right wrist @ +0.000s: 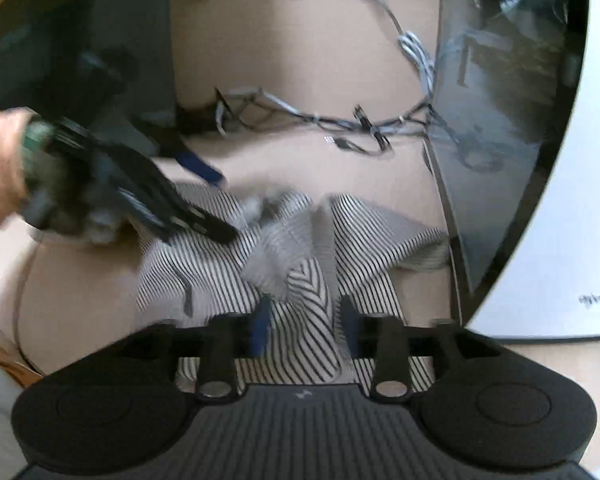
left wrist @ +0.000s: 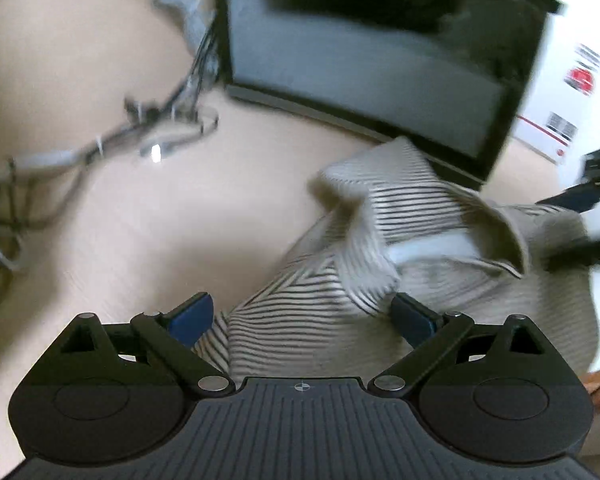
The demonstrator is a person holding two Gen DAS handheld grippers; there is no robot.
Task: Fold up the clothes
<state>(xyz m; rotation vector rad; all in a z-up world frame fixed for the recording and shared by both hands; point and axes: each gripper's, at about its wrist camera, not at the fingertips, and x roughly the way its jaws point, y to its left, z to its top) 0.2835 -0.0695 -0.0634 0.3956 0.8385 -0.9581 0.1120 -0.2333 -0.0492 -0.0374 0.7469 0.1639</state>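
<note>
Light wood-look table (left wrist: 100,240), both views motion-blurred. Striped shirt (left wrist: 380,240) lies crumpled on it, cream with thin dark stripes, collar up and curled toward the right in the left wrist view. It sits just in front of a dark monitor (left wrist: 380,60) whose lower edge runs along the table behind it; in the right wrist view the shirt (right wrist: 228,264) spreads from centre to that screen (right wrist: 500,120) on the right, one hem touching or just beside its base.

Left gripper (left wrist: 302,318): jaws wide apart, blue pads on either side of a shirt fold, the cloth between them but not pinched. Seen from the right wrist view, the left gripper (right wrist: 216,208) reaches down over the shirt's left part, a hand (right wrist: 0,168) on its handle, fingers spread.

Right gripper (right wrist: 304,326): jaws partly closed, a bunched ridge of striped cloth standing between the blue pads; whether the pads actually clamp it cannot be told through the blur. In the left wrist view only a dark blurred part of it shows at the right edge.

Behind the shirt: a tangle of grey cables (right wrist: 340,124) across the table, also seen far left in the other view (left wrist: 100,152). White box (left wrist: 560,100) with red label and barcodes right of the monitor.
</note>
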